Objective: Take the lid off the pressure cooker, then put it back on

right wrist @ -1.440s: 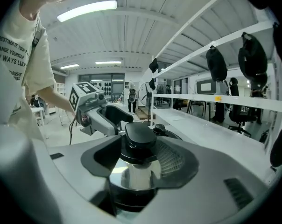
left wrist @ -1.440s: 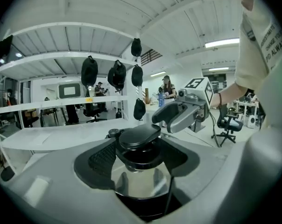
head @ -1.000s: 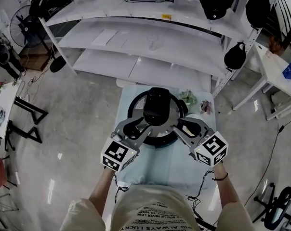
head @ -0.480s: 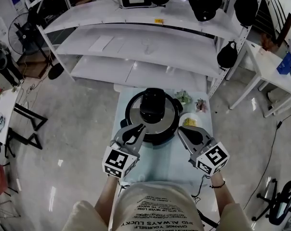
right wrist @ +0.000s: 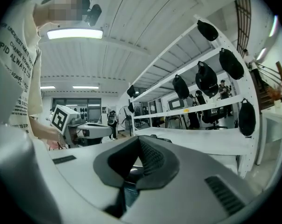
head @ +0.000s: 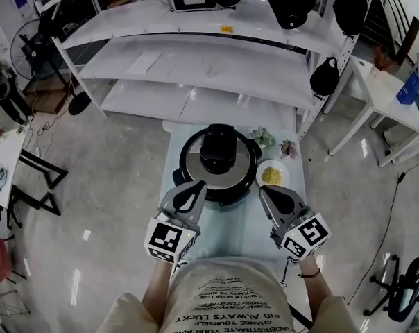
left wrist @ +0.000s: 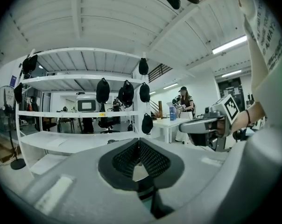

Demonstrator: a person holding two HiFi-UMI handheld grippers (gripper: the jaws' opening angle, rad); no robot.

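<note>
The pressure cooker (head: pixel 218 166) stands on the small pale table (head: pixel 234 220), its steel lid with a black handle (head: pixel 218 147) sitting on top. My left gripper (head: pixel 195 189) is shut and empty, held just in front of the cooker's left side. My right gripper (head: pixel 267 194) is also shut and empty, in front of the cooker's right side. Neither touches the cooker. In the left gripper view the jaws (left wrist: pixel 139 146) meet with nothing between them. The right gripper view shows its pads (right wrist: pixel 140 150) pressed together the same way, pointing level at the shelves.
A white plate of yellow food (head: pixel 270 175) sits right of the cooker. Small plants (head: pixel 263 139) stand at the table's far right. A white shelving unit (head: pixel 195 61) with black helmets rises behind. A fan (head: pixel 26 44) and black stands are at left.
Both grippers let go of the cooker's sides, closed, and drew back toward the person. The lid stays on the cooker.
</note>
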